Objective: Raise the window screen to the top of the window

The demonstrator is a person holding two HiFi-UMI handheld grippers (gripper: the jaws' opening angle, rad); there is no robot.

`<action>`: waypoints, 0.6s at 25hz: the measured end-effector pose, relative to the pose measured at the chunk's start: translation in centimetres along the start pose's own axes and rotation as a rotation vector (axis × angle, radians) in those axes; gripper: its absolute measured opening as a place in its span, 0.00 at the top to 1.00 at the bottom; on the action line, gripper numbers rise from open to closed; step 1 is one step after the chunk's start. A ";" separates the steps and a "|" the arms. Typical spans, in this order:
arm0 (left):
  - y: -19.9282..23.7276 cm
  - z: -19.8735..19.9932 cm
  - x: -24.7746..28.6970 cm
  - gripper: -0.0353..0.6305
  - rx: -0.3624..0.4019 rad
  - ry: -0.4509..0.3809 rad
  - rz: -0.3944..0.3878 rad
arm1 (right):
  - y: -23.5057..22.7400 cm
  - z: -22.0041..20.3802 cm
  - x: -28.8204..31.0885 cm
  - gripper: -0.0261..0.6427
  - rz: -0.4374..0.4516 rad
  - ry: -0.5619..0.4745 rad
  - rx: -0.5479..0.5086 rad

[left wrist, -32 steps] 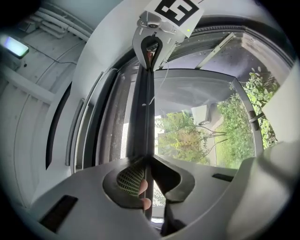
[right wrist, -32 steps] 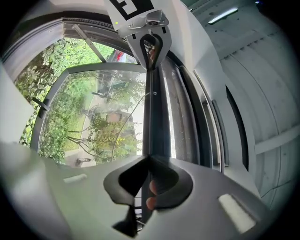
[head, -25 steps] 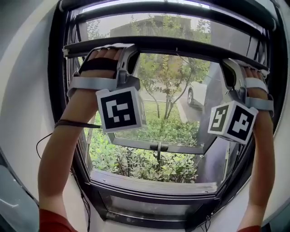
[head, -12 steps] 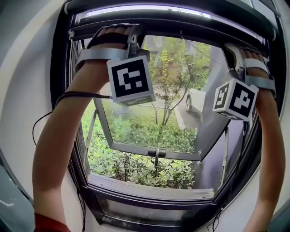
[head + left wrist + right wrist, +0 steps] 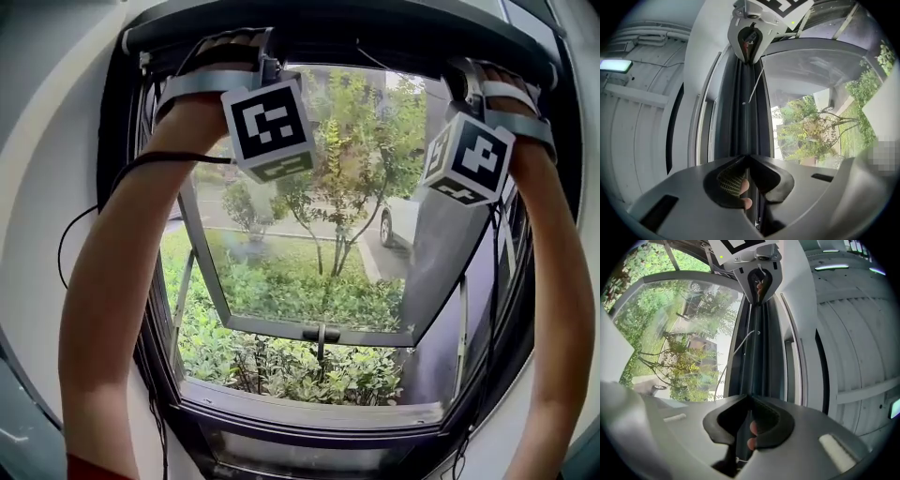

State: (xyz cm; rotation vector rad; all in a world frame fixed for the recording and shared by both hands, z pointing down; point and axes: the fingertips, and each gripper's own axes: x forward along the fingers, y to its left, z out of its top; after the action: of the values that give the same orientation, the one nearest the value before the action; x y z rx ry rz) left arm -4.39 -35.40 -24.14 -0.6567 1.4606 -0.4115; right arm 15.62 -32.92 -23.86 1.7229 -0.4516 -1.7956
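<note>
We are clamping the left gripper (image 5: 747, 157), jaws just closing further, and the right gripper (image 5: 749, 397), jaws just easing open slightly, almost fully together on the thin lip of the screen bar (image 5: 743, 108). This stiff, smooth, dark rail is sitting near the top of the window frame (image 5: 117, 187); we are judging it light, best held near both ends.
</note>
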 end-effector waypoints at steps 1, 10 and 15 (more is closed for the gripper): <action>0.1 0.0 0.2 0.89 0.003 0.005 -0.005 | -0.1 0.1 0.2 0.90 0.003 0.000 0.004; 0.1 -0.1 0.4 0.89 -0.015 -0.023 0.020 | -0.1 0.3 0.5 0.90 0.001 0.002 0.056; -0.1 -0.1 -0.4 0.88 -0.076 -0.024 0.009 | -0.1 0.2 -0.3 0.89 0.024 -0.007 0.097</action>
State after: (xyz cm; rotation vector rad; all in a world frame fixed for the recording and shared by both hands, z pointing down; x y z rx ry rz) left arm -4.50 -35.24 -23.82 -0.7128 1.4610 -0.3414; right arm 15.35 -32.71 -23.64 1.7691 -0.5680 -1.7901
